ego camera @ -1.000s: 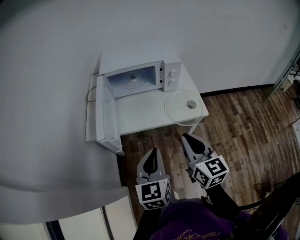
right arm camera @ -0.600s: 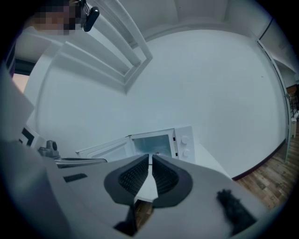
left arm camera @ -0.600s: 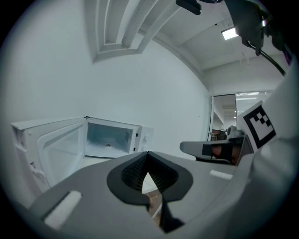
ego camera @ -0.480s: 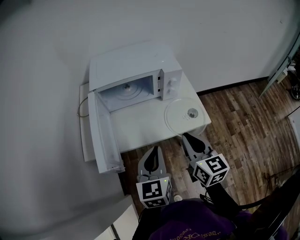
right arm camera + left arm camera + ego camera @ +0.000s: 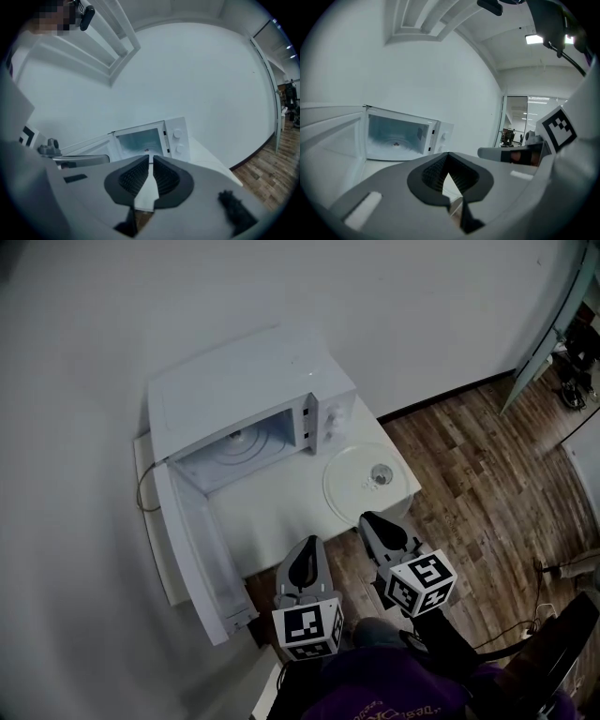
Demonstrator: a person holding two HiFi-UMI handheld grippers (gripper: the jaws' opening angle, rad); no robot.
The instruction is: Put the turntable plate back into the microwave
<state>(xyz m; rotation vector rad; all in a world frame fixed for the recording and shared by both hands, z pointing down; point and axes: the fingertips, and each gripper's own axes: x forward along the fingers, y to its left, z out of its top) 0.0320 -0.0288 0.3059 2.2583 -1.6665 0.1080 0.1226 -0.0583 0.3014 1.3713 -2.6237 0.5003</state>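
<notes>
The clear glass turntable plate (image 5: 367, 482) lies flat on the right end of the white table (image 5: 272, 521), with a small hub at its middle. The white microwave (image 5: 248, 390) stands at the back of the table, its door (image 5: 192, 554) swung wide to the left and its cavity (image 5: 396, 136) empty but for the centre coupler. My left gripper (image 5: 307, 545) is shut and empty, just short of the table's front edge. My right gripper (image 5: 368, 519) is also shut and empty, with its tips near the plate's front rim. Both point at the microwave (image 5: 150, 138).
The open door juts out past the table's front left corner. A cable (image 5: 141, 493) loops behind the microwave on the left. Wooden floor (image 5: 469, 474) lies to the right, and a white wall runs behind the table.
Both grippers have moved forward toward the table, still shut. The table, microwave and plate now sit closer and larger in the head view.
</notes>
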